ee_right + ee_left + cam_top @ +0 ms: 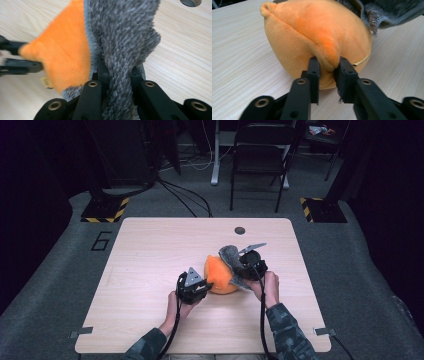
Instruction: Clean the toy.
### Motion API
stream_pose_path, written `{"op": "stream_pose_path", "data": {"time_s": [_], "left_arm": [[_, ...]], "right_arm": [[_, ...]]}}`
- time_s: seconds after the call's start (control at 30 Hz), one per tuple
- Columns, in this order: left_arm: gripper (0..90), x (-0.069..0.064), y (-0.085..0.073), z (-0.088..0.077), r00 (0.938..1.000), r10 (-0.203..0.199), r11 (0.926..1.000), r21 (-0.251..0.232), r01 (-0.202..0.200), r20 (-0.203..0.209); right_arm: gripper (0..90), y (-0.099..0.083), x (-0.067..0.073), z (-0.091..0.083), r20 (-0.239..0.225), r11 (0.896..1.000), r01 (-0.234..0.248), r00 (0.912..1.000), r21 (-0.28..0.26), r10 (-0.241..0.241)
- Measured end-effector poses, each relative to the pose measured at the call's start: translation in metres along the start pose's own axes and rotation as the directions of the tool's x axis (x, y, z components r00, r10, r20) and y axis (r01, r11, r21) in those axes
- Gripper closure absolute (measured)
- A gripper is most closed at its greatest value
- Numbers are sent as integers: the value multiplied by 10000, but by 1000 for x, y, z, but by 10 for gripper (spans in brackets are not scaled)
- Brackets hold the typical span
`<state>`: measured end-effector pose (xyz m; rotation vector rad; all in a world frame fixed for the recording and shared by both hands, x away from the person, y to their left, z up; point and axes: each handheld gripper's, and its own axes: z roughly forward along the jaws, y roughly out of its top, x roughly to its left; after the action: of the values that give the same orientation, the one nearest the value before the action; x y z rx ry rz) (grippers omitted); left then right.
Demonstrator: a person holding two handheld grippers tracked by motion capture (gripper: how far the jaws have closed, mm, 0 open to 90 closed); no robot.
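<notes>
Peeling grey cover (231,255) off orange cushion (219,276): left hand-held gripper (204,288) pinches cushion seam, right hand-held gripper (241,268) clamps cover beside it; next, pull apart steadily.

Bare tabletop (150,245) lies open on the left, far and near sides, while the middle is blocked by the orange plush (220,275) with its grey fuzzy cover (231,255), wedged between the left gripper (202,287) and the right gripper (239,269) on either flank.
</notes>
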<state>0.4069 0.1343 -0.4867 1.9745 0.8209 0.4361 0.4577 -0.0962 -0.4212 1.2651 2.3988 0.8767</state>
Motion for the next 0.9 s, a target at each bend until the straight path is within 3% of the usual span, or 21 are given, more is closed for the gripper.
{"op": "stream_pose_path", "data": {"time_s": [0.07,0.17,0.27,0.37,0.43,0.57,0.73,0.9], "left_arm": [[625,-1,0,-1,10000,-35,10000,-40,35,-1],[449,-5,0,-2,9988,455,9990,49,-454,-178],[376,-11,0,2,9962,781,9969,128,-776,-394],[446,-16,1,10,9896,1282,9914,332,-1263,-649],[563,-16,-1,13,9909,1131,9934,298,-1112,-734],[726,-13,0,14,9937,794,9968,188,-782,-787],[778,-12,5,10,9964,503,9985,-175,-516,-687],[790,-11,12,5,9987,128,9993,-354,-145,-488]], "right_arm": [[786,-2,0,6,41,10000,-26,10000,47,26],[786,-4,-8,8,-109,9996,-282,9995,-69,281],[786,-5,-10,9,-181,9991,-404,9990,-128,402],[786,-5,-7,11,-229,9992,-378,9990,-136,374],[786,-6,-8,12,-171,9997,-211,9996,-131,209],[786,-6,-10,11,-211,9983,-486,9986,-311,480],[787,1,-12,-8,-280,9954,-585,9980,-764,565],[786,14,7,-35,-711,9890,-368,9971,-1430,268]]}}
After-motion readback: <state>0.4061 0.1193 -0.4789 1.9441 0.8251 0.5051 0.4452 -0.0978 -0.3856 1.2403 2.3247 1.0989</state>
